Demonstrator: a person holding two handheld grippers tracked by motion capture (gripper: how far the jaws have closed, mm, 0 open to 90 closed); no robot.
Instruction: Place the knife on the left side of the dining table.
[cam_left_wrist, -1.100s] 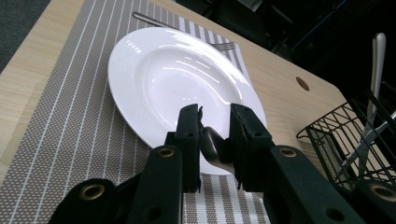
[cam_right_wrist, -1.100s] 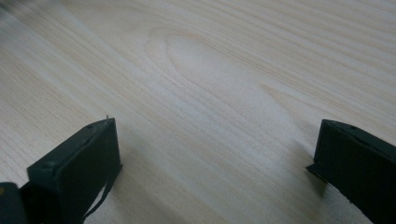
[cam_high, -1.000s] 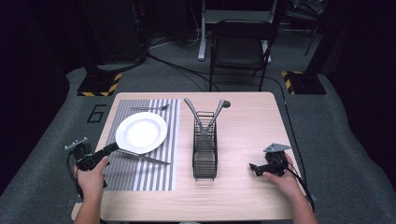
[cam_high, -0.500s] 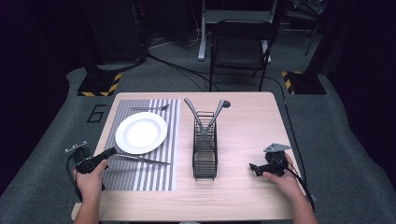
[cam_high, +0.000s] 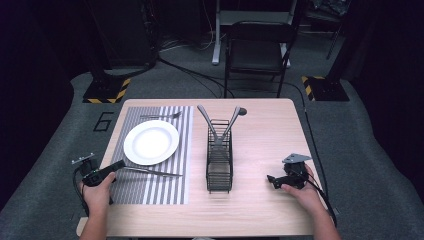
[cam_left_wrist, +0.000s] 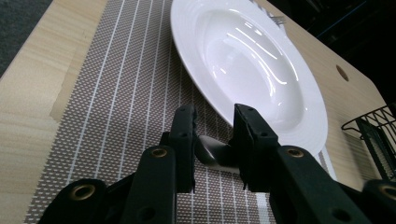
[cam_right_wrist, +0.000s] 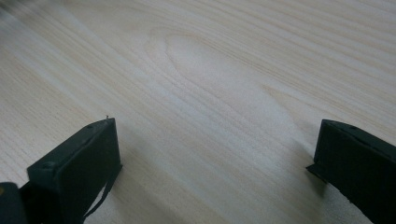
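Lying on the striped placemat (cam_high: 150, 187) at the lower left of the high view, a metal knife (cam_high: 150, 172) stretches just below the white plate (cam_high: 151, 142), its handle end sitting between the jaws of the left tool (cam_high: 120, 165). In the left gripper view the handle (cam_left_wrist: 212, 151) shows in the narrow gap; the jaws have just been opening a little, and whether the pads press on it cannot be told. The plate rim stands close behind the jaw tips. A fork (cam_high: 161, 116) lies on the mat's far edge, beyond the plate. A black wire caddy (cam_high: 219, 160) stands at the middle of the counter (cam_high: 270, 130), with two grey utensils (cam_high: 220, 122) leaning out of its far end in a V. The right tool (cam_high: 271, 179) rests at the lower right of the high view, well apart from the caddy, its jaws spread wide over bare light wood, holding nothing. Grey carpet (cam_high: 360, 150) surrounds the counter. A black folding chair (cam_high: 257, 50) stands past its far edge, and yellow-and-black striped bases (cam_high: 107, 91) sit to either side. A large numeral 6 (cam_high: 103, 121) is marked on the floor at the left of the counter.
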